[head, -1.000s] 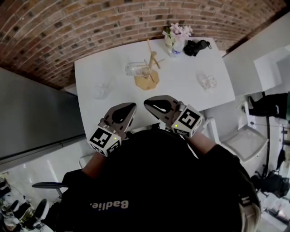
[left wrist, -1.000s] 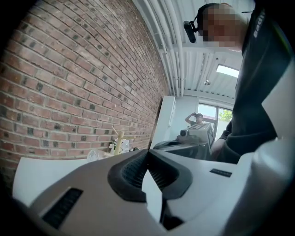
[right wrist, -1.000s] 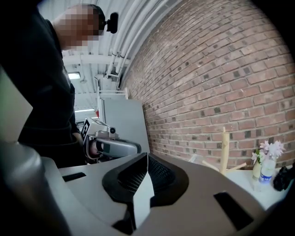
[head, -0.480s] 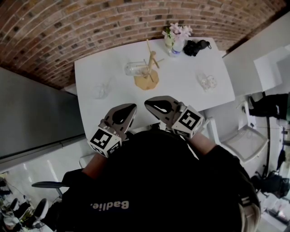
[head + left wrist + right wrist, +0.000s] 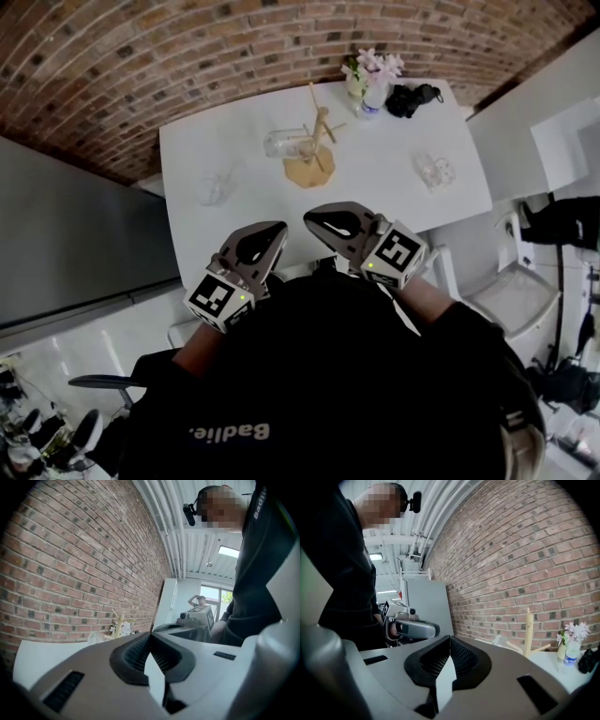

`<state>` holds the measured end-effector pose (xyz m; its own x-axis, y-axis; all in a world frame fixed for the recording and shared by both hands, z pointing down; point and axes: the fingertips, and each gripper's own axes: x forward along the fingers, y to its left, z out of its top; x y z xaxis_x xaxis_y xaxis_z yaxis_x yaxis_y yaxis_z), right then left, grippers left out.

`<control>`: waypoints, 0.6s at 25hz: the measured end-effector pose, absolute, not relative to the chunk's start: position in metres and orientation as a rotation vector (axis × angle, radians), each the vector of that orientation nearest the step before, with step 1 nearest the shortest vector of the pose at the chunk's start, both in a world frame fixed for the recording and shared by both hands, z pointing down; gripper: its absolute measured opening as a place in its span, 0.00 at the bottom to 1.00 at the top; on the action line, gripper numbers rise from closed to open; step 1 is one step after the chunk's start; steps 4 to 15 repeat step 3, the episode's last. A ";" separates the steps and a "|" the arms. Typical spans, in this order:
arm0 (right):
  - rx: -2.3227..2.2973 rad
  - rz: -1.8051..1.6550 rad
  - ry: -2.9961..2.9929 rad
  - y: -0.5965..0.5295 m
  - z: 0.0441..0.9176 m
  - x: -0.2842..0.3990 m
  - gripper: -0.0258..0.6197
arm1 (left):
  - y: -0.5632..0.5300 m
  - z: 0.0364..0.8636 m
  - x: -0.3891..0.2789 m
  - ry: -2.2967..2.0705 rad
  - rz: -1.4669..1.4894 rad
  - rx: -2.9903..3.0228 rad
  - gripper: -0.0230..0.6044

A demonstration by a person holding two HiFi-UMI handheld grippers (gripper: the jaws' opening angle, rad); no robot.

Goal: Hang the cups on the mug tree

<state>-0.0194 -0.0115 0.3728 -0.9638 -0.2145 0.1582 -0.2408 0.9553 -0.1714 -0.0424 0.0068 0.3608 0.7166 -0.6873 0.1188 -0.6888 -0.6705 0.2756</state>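
The left gripper (image 5: 274, 231) and right gripper (image 5: 312, 218) sit side by side at the near edge of the table (image 5: 375, 197). Ahead of them on the table stands the mug tree (image 5: 314, 150), with one cup (image 5: 279, 142) against its left side. A second cup (image 5: 210, 189) sits ahead-left of the left gripper, and a third cup (image 5: 435, 172) ahead-right of the right gripper. Flowers (image 5: 370, 80) and a bundle (image 5: 412, 98) lie beyond the tree.

Soft, even daylight washes the white desk (image 5: 394, 202) almost to glare, with only faint shadows. A window (image 5: 220, 597) burns bright in the left gripper view, a ceiling lamp (image 5: 375, 556) in the right. Wide lenses bow the brick wall (image 5: 187, 56) and blacken the corners; the left claw (image 5: 150, 637) looms slightly soft.
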 end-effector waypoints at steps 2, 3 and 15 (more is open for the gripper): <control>0.343 0.285 -2.967 -0.011 0.374 -0.020 0.09 | 0.007 0.361 -0.044 -1.085 0.009 2.619 0.04; 0.341 0.285 -2.966 -0.011 0.374 -0.020 0.09 | 0.008 0.362 -0.045 -1.087 0.011 2.616 0.04; 0.341 0.285 -2.966 -0.011 0.374 -0.020 0.09 | 0.008 0.362 -0.045 -1.087 0.011 2.616 0.04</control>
